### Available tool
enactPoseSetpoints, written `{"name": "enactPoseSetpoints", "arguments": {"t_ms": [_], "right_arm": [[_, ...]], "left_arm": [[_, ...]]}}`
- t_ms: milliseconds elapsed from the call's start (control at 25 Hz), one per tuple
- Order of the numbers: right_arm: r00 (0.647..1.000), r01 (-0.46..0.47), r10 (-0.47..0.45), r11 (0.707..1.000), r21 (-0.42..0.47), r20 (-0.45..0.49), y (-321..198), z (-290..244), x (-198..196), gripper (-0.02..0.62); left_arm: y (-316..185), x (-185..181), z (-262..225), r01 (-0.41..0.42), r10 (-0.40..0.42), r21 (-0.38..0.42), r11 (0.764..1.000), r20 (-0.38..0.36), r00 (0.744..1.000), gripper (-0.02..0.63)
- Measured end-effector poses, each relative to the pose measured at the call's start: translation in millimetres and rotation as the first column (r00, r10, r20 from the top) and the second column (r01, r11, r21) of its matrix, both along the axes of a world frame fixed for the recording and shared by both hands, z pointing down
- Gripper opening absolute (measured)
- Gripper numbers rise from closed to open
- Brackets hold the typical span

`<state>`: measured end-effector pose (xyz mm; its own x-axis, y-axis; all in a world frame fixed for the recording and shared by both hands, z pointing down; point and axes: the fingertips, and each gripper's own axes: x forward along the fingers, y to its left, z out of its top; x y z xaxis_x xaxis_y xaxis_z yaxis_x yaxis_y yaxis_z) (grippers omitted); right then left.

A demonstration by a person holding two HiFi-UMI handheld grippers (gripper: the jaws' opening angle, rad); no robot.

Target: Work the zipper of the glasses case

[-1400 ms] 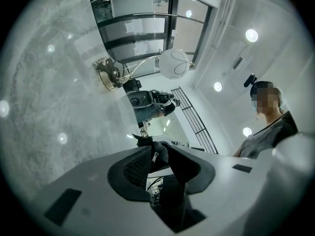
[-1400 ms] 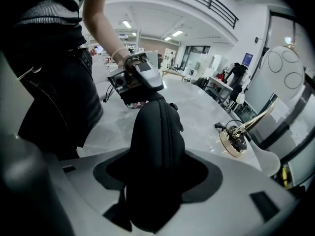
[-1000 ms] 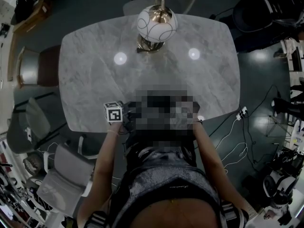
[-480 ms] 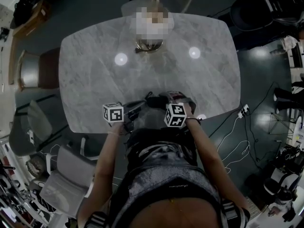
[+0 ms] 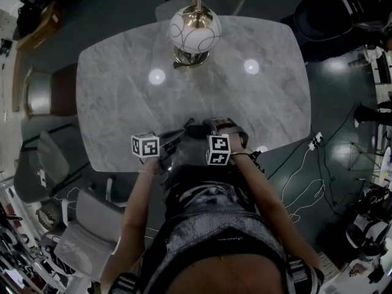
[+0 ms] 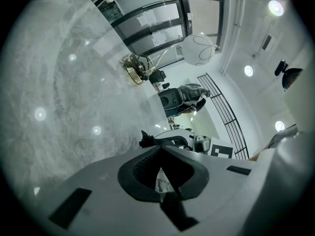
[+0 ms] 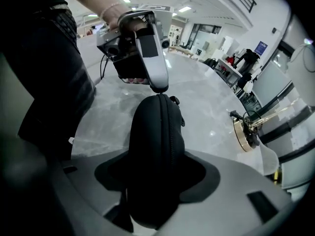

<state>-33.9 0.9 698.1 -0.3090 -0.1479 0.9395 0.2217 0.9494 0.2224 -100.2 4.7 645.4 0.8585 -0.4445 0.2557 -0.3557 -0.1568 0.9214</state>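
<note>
While the black glasses case (image 7: 157, 141) is lying near the marble table's (image 5: 122, 103) front edge, its long axis is running from the right gripper (image 7: 157, 181) toward the left gripper (image 6: 160, 155). The right's jaws, just closing, are straddling its near end without clearly pressing. The left's are meeting at the far end, though whether they are pinching the zipper pull I cannot tell. The case is looking zipped, its contents unseen.

One marble table (image 5: 122, 90) is pictured, with one globe lamp (image 5: 195, 32) at its far edge and two light reflections (image 5: 157, 76) counted on its top; at its near edge are counted one glasses case (image 7: 157, 146), one left gripper (image 6: 160, 154), one right gripper (image 7: 157, 176) and two marker cubes (image 5: 145, 146), one per gripper
</note>
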Motion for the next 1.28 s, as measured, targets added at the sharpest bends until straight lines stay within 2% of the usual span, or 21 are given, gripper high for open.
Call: {"name": "enactPoseSetpoints", "arguments": {"t_ms": [160, 320, 520, 680, 880, 1000, 1120, 1280], "right_arm": [[1.0, -0.016, 0.016, 1.0, -0.003, -0.012, 1, -3, -6, 0.29], [0.999, -0.005, 0.005, 1.0, 0.0, -0.042, 1, 2, -8, 0.29], [0.999, 0.003, -0.004, 1.0, -0.004, -0.054, 1, 4, -6, 0.29], [0.997, 0.011, -0.011, 1.0, -0.004, -0.07, 2, 5, -6, 0.29], [0.997, 0.005, -0.006, 1.0, -0.01, -0.071, 3, 4, -6, 0.29], [0.997, 0.013, -0.014, 1.0, -0.012, -0.072, 3, 5, -8, 0.291], [0.999, 0.01, -0.013, 0.998, -0.066, -0.041, 6, 4, -9, 0.297], [0.998, -0.027, 0.04, 0.975, -0.22, 0.058, 15, -14, 2, 0.316]], "left_arm": [[-2, -1, 1, -0.003, 0.003, -0.002, 1.0, 0.044, 0.999, 0.006], [-2, -3, 7, -0.035, 0.035, 0.0, 0.999, 0.129, 0.991, 0.006], [-3, 5, 1, -0.059, 0.06, -0.011, 0.998, 0.191, 0.98, 0.006], [-8, 19, -8, -0.072, 0.073, -0.015, 0.997, 0.215, 0.974, 0.007], [-11, 33, -15, -0.112, 0.109, -0.005, 0.994, 0.281, 0.954, 0.008], [-12, 32, -14, -0.148, 0.136, 0.006, 0.989, 0.365, 0.921, 0.008], [-12, 29, -8, -0.171, 0.15, 0.014, 0.985, 0.422, 0.894, 0.008], [-11, 33, -4, -0.198, 0.171, 0.015, 0.98, 0.451, 0.876, 0.008]]}}
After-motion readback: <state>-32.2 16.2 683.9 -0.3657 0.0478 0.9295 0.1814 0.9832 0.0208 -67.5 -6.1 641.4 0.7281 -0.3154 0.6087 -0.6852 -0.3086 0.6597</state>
